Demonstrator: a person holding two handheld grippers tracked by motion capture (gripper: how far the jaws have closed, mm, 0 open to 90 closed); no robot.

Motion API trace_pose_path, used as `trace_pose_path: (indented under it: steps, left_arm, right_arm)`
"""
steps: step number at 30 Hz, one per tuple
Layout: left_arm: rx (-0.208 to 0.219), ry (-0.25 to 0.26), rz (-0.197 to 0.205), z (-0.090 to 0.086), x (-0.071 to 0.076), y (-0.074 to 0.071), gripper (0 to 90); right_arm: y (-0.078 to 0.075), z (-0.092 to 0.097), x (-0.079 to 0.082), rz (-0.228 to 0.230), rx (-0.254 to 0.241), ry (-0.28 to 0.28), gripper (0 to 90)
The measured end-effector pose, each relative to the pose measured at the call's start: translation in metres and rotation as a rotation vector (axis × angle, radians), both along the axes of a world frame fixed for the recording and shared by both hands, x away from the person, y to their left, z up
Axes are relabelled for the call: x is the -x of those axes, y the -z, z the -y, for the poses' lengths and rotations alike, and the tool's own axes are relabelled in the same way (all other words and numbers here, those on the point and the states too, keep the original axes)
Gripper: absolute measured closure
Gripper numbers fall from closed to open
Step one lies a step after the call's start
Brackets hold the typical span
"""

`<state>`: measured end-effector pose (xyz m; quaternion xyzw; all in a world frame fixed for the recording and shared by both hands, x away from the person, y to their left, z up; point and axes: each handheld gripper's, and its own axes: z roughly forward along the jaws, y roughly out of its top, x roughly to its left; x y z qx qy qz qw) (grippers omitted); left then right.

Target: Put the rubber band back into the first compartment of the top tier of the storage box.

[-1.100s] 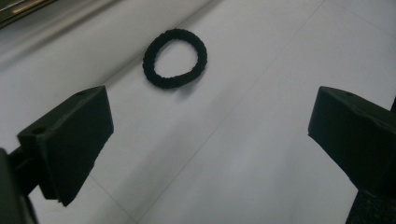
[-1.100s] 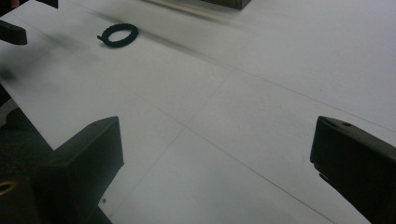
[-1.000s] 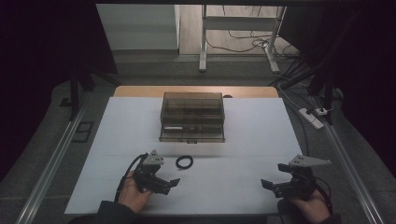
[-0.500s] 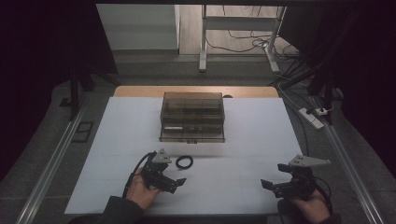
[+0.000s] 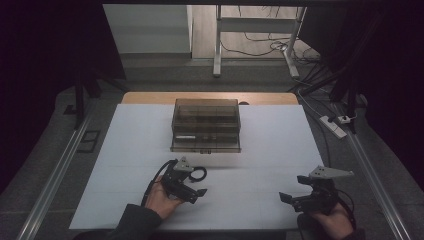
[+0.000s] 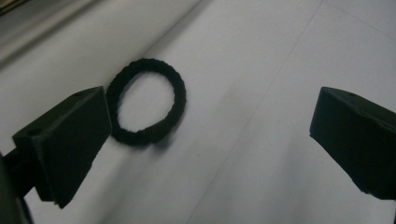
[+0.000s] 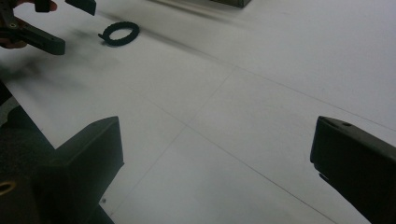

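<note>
A black ring-shaped band (image 5: 199,174) lies flat on the white table sheet (image 5: 260,165), in front of a smoky clear drawer box (image 5: 206,125). My left gripper (image 5: 196,182) is open just beside the band on its near side. In the left gripper view the band (image 6: 179,95) rests against the tip of the left finger (image 6: 70,144), not between the jaws, and that gripper (image 6: 210,135) holds nothing. My right gripper (image 5: 294,189) stands open near the front right of the sheet. From the right gripper view (image 7: 215,158) the band (image 7: 116,43) is far off at upper left.
The drawer box sits mid-table with its front facing me. A power strip (image 5: 332,125) and cables lie off the sheet's right edge. Metal rails (image 5: 60,170) run along both table sides. White sheet stretches bare between the two grippers.
My left gripper has slid right and a little forward, closing up on the band. The right gripper and the band have stayed put.
</note>
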<state>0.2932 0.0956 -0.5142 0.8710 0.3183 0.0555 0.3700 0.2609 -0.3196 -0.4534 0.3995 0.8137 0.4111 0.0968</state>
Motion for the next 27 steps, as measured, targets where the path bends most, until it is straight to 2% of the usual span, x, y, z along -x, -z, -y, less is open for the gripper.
trace_pose_path:
  steps: [8, 12, 18, 20, 23, 27]
  left_arm:
    - [-0.055, 0.032, -0.007, 0.015, -0.007, 0.009, 1.8]
    - [-0.057, 0.059, -0.019, 0.02, -0.011, 0.016, 3.7]
    - [-0.096, 0.087, -0.023, 0.028, -0.01, 0.02, 9.4]
    - [-0.112, 0.086, -0.011, 0.029, -0.009, 0.02, 11.1]
    - [-0.121, 0.08, -0.005, 0.028, -0.007, 0.018, 18.0]
    - [-0.144, 0.041, 0.009, 0.026, -0.006, 0.015, 39.2]
  right_arm:
    - [0.0, 0.0, 0.0, -0.001, -0.001, -0.001, 2.6]
    - [0.0, 0.0, 0.0, -0.001, -0.001, -0.002, 2.6]
    - [0.0, 0.001, 0.0, -0.002, -0.004, -0.002, 2.6]
    - [0.0, 0.001, 0.0, -0.002, -0.005, -0.003, 2.6]
    - [0.0, 0.001, 0.0, -0.002, -0.003, -0.005, 2.6]
    - [0.0, 0.001, 0.0, -0.002, -0.005, -0.004, 2.6]
